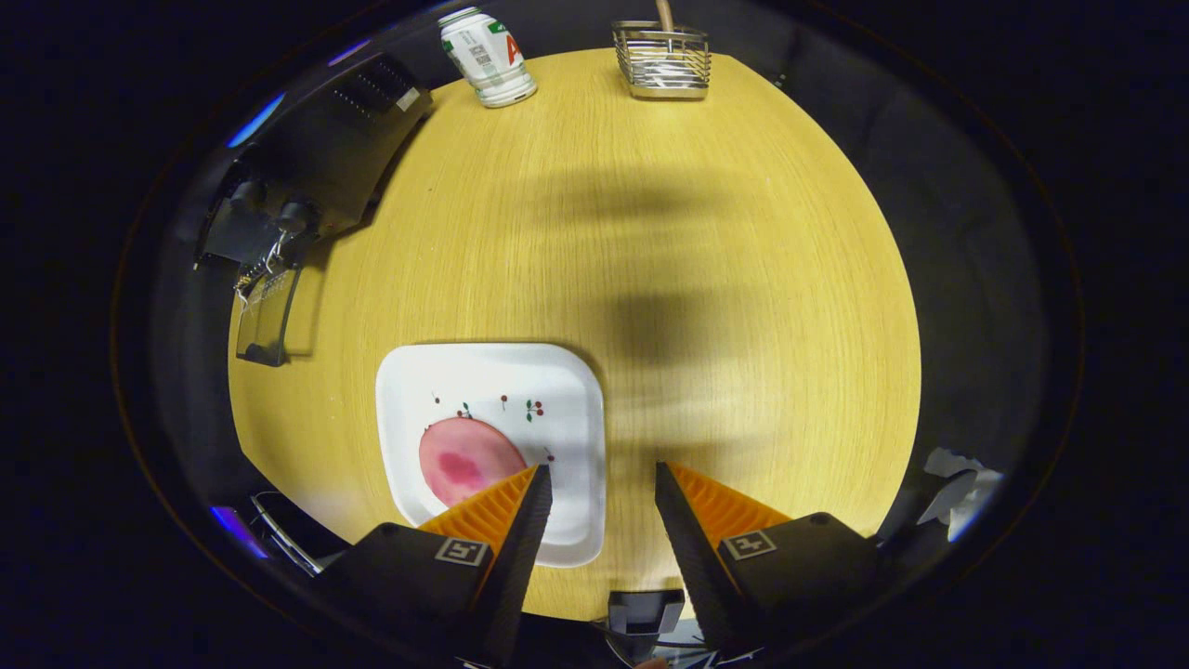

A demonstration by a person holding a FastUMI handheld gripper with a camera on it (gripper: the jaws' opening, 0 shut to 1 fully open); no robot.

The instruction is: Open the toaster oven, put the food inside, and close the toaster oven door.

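On the far left: toaster oven (pixel 320 158) is sitting at the rim of the round wooden surface (pixel 725 279), dark and hard to read; two knobs are showing on its front, and its far side is fading into shadow.
Oven door: door (pixel 267 316) is hanging open, a glassy panel lying down toward the surface just ahead of the knobs; what is inside the oven cannot be made out.
Lower left edge: something with thin metal rails is peeking past the surface rim, too dark and cut off to identify.
Left of centre: white square plate (pixel 567 390) with small printed sprigs is lying flat on the surface, its near corner passing under the left finger.
Food: pink round slice (pixel 464 460) with a darker blotch is lying on the plate's near-left part, its near edge being covered by the left fingertip; touching or only overlapping cannot be told.
Claw: claw (pixel 602 483) is hovering wide open above the surface, gripping nothing, with bare wood and the plate's edge showing in the gap.
Top centre: bottle (pixel 485 54) with a white and green label is standing at the far rim, its top cut off.
Top right of centre: wire basket (pixel 661 60) is standing near the bottle, a wooden handle rising out of it and being cropped.
Far right: pale crumpled stuff (pixel 957 483) is lying beyond the surface edge, unclear.
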